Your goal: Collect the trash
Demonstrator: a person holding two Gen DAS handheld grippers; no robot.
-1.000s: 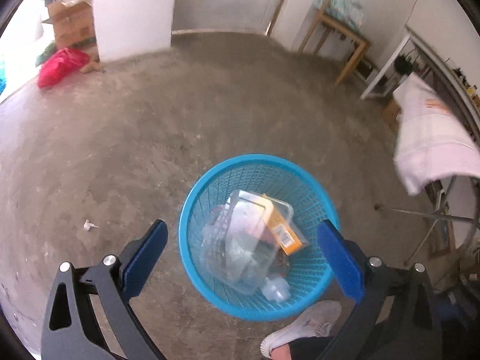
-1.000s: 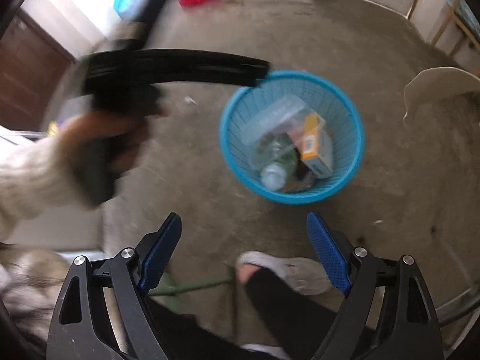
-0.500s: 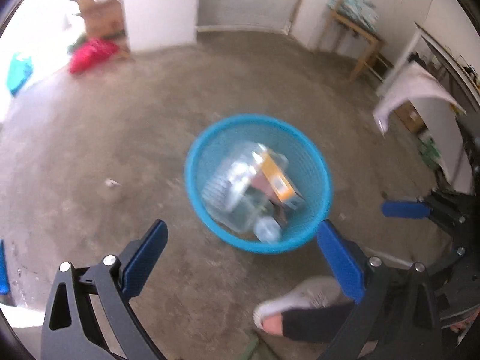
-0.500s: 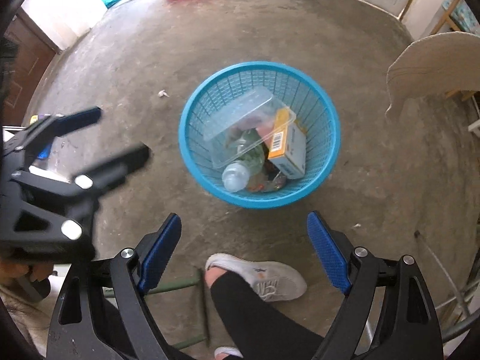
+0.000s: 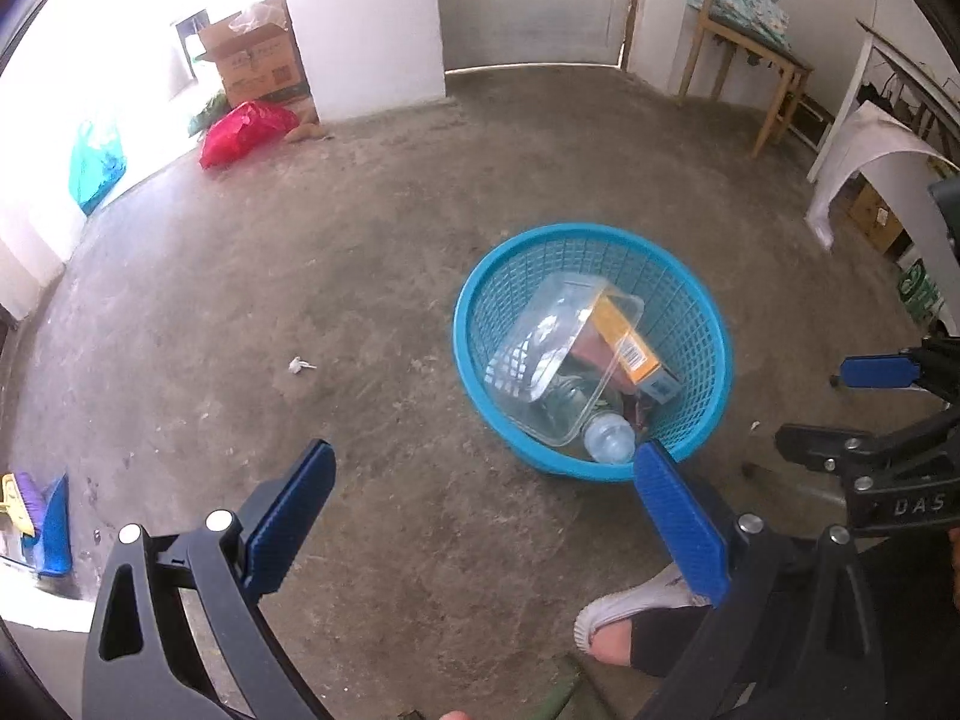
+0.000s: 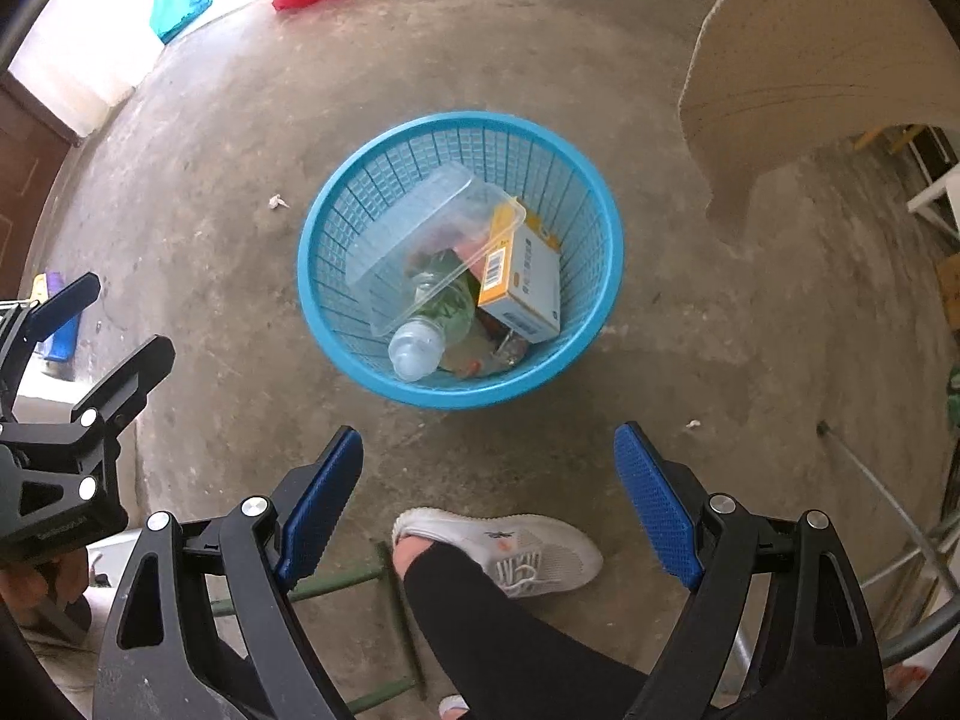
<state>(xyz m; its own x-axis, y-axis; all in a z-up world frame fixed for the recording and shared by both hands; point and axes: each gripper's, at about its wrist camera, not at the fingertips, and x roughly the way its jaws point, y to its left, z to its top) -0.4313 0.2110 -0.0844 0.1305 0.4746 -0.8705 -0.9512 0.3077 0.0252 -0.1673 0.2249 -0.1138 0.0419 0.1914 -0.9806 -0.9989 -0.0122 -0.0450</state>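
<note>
Both claws, left claw [image 5: 483, 477] and right claw [image 6: 489, 462], are held wide open and empty; trash is already gathered in the blue basket [image 6: 603, 204], centre frame.

My right tongs [image 6: 487, 510] are spread wide with nothing in them, pointing down at the concrete floor [image 6: 690, 312]. Just ahead sits the blue basket [image 6: 336, 312] holding a clear plastic tray [image 6: 414, 228], a bottle [image 6: 426, 330] and an orange box [image 6: 522, 282]. White sneaker [image 6: 528, 552] below, left tongs [image 6: 102, 324] off at the edge.
</note>
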